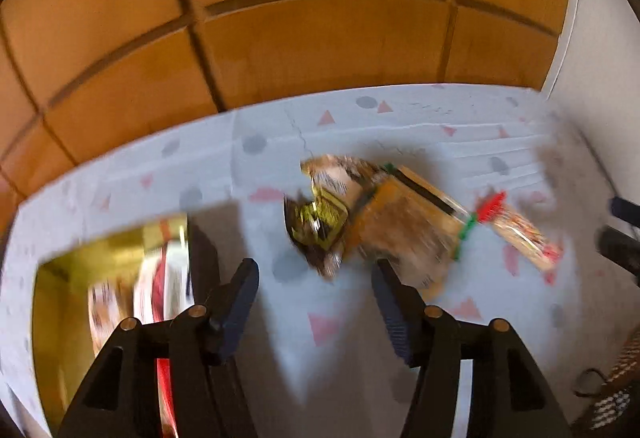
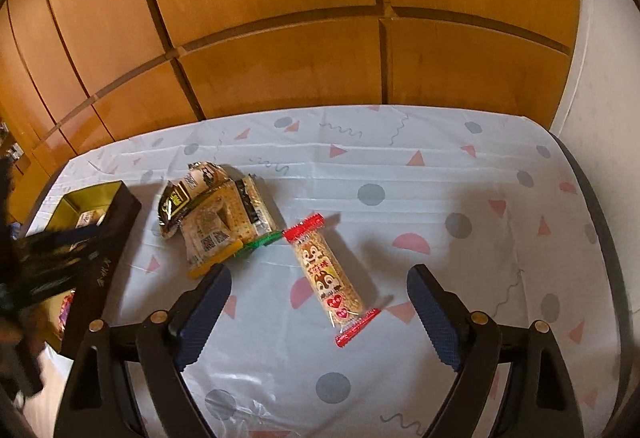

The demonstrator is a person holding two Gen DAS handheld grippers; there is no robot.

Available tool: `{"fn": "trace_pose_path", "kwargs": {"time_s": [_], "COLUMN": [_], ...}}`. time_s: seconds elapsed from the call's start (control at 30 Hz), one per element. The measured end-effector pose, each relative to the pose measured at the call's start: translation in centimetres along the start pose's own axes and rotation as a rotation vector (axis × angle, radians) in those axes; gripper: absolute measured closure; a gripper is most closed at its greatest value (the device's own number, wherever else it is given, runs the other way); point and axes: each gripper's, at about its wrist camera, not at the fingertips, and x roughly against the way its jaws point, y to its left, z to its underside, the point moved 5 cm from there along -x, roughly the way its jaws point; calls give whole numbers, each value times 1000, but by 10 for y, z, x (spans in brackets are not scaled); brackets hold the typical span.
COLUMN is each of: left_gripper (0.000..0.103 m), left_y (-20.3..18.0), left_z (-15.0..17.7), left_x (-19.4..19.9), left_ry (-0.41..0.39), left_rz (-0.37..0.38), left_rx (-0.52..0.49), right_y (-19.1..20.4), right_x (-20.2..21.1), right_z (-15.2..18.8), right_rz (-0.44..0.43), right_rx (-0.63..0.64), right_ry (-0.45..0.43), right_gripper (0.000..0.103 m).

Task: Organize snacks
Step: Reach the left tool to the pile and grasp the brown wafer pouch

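A pile of snack packets [image 2: 218, 216] lies on the patterned tablecloth [image 2: 400, 198]; it shows blurred in the left wrist view [image 1: 372, 222]. A long packet with red ends and a chipmunk print [image 2: 330, 278] lies apart to its right, and also shows in the left wrist view [image 1: 520, 230]. A dark box with a gold inside [image 2: 100, 214] stands at the left and holds some packets; it is at lower left in the left wrist view [image 1: 80, 298]. My left gripper [image 1: 316, 302] is open and empty above the cloth, short of the pile. My right gripper [image 2: 320, 314] is open and empty around the near end of the long packet.
Wooden cabinet doors [image 2: 280, 18] rise behind the table. A white wall [image 2: 600, 78] is at the right. The table's dark edge [image 2: 600, 222] curves along the right side. The other gripper shows blurred at the left of the right wrist view [image 2: 44, 262], over the box.
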Motion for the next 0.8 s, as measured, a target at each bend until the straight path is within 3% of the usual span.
{"fn": "trace_pose_path", "kwargs": {"time_s": [0.23, 0.43, 0.47, 0.57, 0.6, 0.63, 0.67, 0.8], "left_gripper": [43, 41, 40, 36, 41, 63, 71, 72], "left_y": [-9, -19, -17, -3, 4, 9, 12, 26], "left_z": [-33, -42, -41, -41, -41, -42, -43, -32], "left_x": [-43, -91, -99, -115, -116, -114, -111, -94], "left_ry": [17, 123, 139, 168, 181, 172, 165, 169], "left_rz": [-17, 26, 4, 57, 95, 84, 80, 71], "left_rx": [-117, -170, -179, -81, -18, 11, 26, 111], "right_y": [8, 10, 10, 10, 11, 12, 12, 14], "right_x": [3, 3, 3, 2, 2, 1, 1, 0], "right_z": [0, 0, 0, -1, -1, 0, 0, 1], "right_rz": [-26, -38, -39, -41, -40, -38, -36, -27], "right_rx": [24, 26, 23, 22, 24, 29, 30, 42], "right_ry": [-4, -1, 0, 5, 5, 7, 8, 9], "right_gripper": [11, 11, 11, 11, 11, 11, 11, 11]}}
